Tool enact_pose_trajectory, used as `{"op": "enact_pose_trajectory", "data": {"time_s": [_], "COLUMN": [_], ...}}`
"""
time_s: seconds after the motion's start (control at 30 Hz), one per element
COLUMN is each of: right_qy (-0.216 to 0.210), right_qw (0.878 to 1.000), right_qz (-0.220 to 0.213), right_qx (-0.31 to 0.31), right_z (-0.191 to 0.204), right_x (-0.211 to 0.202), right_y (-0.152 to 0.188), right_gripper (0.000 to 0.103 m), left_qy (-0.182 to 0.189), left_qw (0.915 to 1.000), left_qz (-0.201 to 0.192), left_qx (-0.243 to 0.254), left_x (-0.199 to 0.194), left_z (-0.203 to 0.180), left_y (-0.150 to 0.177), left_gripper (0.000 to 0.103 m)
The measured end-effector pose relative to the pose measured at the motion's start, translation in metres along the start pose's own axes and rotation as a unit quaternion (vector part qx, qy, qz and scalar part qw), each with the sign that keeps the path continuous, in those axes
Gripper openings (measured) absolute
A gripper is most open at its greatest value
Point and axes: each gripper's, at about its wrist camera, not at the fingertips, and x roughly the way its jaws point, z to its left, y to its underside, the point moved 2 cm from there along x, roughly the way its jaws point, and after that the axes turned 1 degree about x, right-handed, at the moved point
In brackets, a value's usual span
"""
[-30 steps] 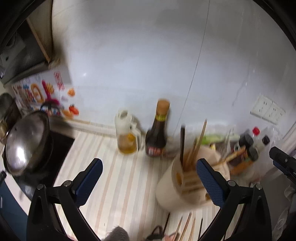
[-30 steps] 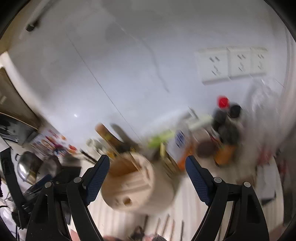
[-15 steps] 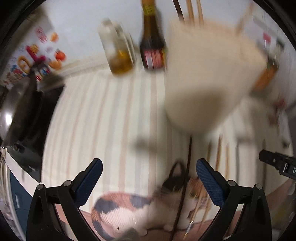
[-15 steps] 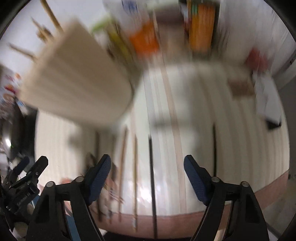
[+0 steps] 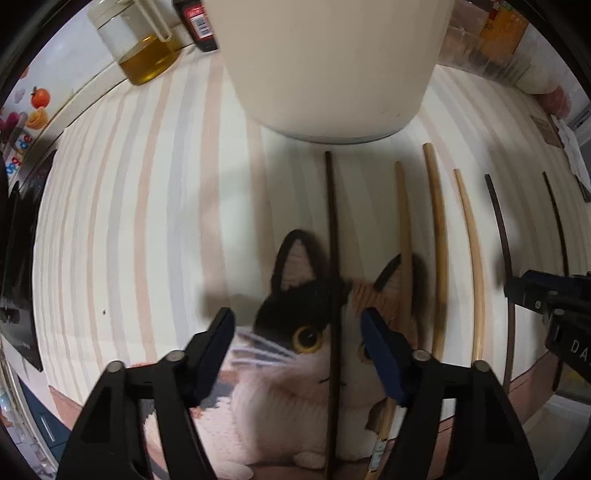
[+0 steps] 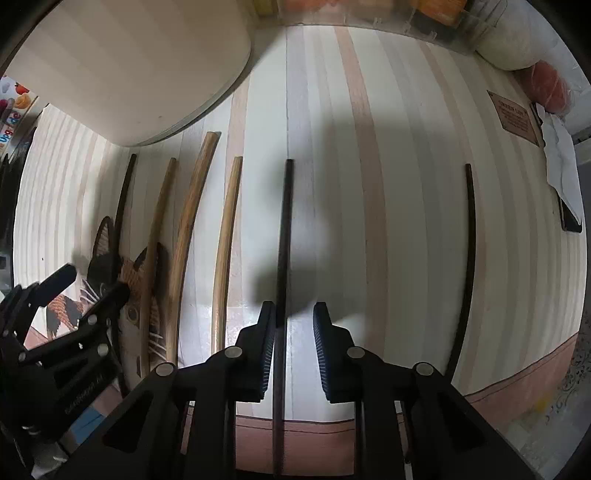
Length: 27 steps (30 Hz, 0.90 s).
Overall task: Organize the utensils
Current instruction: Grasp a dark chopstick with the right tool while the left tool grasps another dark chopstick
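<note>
Six chopsticks (image 6: 225, 236) lie side by side on my table (image 6: 406, 184), running front to back, with the utensil holder (image 5: 332, 55) standing just behind the leftmost ones. A cat picture (image 5: 295, 354) lies under the near ends of the two leftmost chopsticks. Behind and left of the holder stand an oil jug (image 5: 144, 48) and a sauce bottle (image 5: 195, 22); a phone (image 6: 569, 214) lies far right.

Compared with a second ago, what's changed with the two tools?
Both swung down from the wall toward the chopsticks. The left tool narrowed over a dark chopstick; the right tool nearly closed on another dark chopstick. All six chopsticks remain flat.
</note>
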Motion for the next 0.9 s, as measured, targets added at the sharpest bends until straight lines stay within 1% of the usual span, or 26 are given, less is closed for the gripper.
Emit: {"op": "enact_pose_trajectory", "data": {"time_s": [0.07,0.1,0.13,0.17,0.3,0.47,0.57,0.67,0.7,0.83,0.9], "right_qy": [0.003,-0.002,-0.005,-0.007,0.003,-0.001,-0.001,0.001,0.001,0.001,0.005], "right_qw": [1.000,1.000,1.000,1.000,1.000,0.999,0.998,0.998,0.997,0.997,0.997], "right_qz": [0.002,0.006,0.009,0.013,0.018,0.025,0.031,0.035,0.036,0.042,0.046], "right_qx": [-0.003,-0.001,0.001,0.002,-0.016,-0.035,-0.050,-0.061,-0.063,-0.066,-0.068], "right_z": [-0.003,-0.006,-0.008,-0.010,-0.011,-0.007,-0.006,0.003,0.009,0.012,0.012], "right_x": [0.000,0.000,0.001,0.001,0.001,0.004,0.002,0.004,0.003,0.003,0.003], "right_y": [0.000,0.000,-0.002,-0.002,-0.005,-0.003,-0.004,-0.011,-0.020,-0.023,-0.025], "right_gripper": [0.010,0.009,0.009,0.007,0.007,0.007,0.007,0.007,0.007,0.007,0.007], "left_qy": [0.023,0.027,0.025,0.026,0.016,0.009,0.008,0.009,0.007,0.007,0.007], "left_qw": [0.9997,0.9996,0.9997,0.9996,0.9995,0.9956,0.9934,0.9933,0.9936,0.9939,0.9938], "left_qz": [-0.003,-0.004,-0.003,-0.003,0.000,0.012,0.016,0.015,0.015,0.016,0.018], "left_qx": [-0.005,-0.007,-0.006,-0.008,-0.029,-0.093,-0.113,-0.114,-0.112,-0.109,-0.109], "left_x": [0.000,-0.001,-0.001,-0.002,-0.003,-0.006,-0.008,-0.008,-0.008,-0.007,-0.008], "left_z": [-0.003,-0.004,-0.004,-0.002,0.015,0.056,0.069,0.071,0.071,0.073,0.066], "left_y": [0.000,0.000,0.001,0.001,0.011,0.040,0.052,0.058,0.059,0.059,0.059], "left_gripper": [0.026,0.020,0.011,0.005,0.004,0.004,0.004,0.004,0.004,0.004,0.004]}}
